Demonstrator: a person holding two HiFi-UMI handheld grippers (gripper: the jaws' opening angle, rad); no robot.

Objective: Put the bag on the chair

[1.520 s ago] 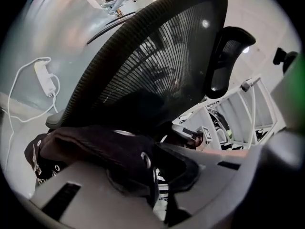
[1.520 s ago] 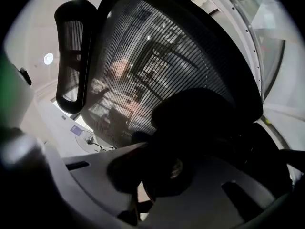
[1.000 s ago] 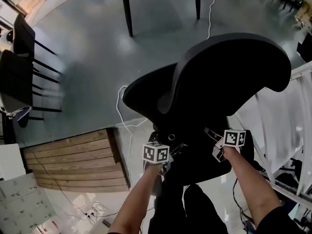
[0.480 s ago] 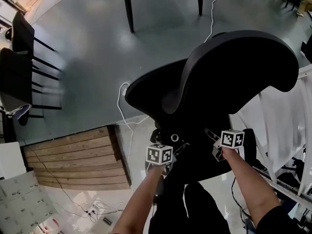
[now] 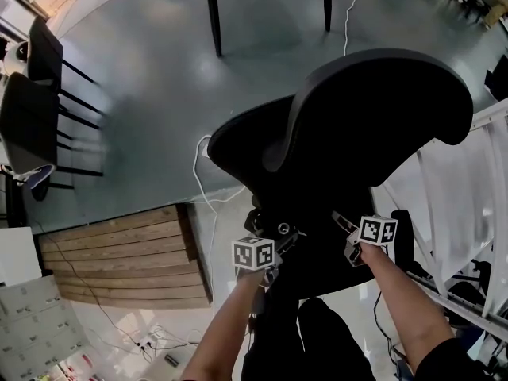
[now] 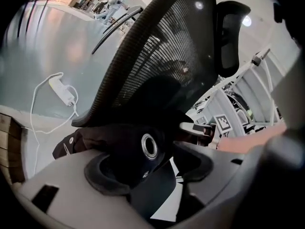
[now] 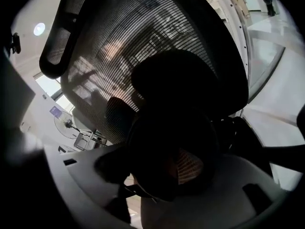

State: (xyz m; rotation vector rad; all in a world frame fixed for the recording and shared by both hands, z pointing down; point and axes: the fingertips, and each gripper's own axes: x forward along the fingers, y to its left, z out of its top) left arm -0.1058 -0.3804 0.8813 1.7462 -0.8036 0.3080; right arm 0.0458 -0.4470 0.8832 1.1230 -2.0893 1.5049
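A black mesh office chair (image 5: 373, 109) fills the middle of the head view, seen from above and behind. A black bag (image 5: 317, 248) lies at the chair, just in front of both grippers. My left gripper (image 5: 279, 242) is at the bag's left end and my right gripper (image 5: 343, 224) at its right end. In the left gripper view the bag (image 6: 133, 137), with its metal eyelet (image 6: 149, 146), sits between the jaws of the left gripper (image 6: 147, 168), which have just been opening. The right gripper (image 7: 167, 175) likewise has dark bag fabric (image 7: 167, 132) between jaws that have just been opening.
A wooden platform (image 5: 119, 256) lies to the left of the chair, with a white cable (image 5: 197, 182) running across the floor beside it. Black chairs (image 5: 32, 101) stand at far left, table legs (image 5: 214, 14) beyond. A white rack (image 5: 460, 205) stands close on the right.
Both grippers stay at the bag in nearly the same spots. The chair's backrest sits slightly differently in the head view as the camera shifts.
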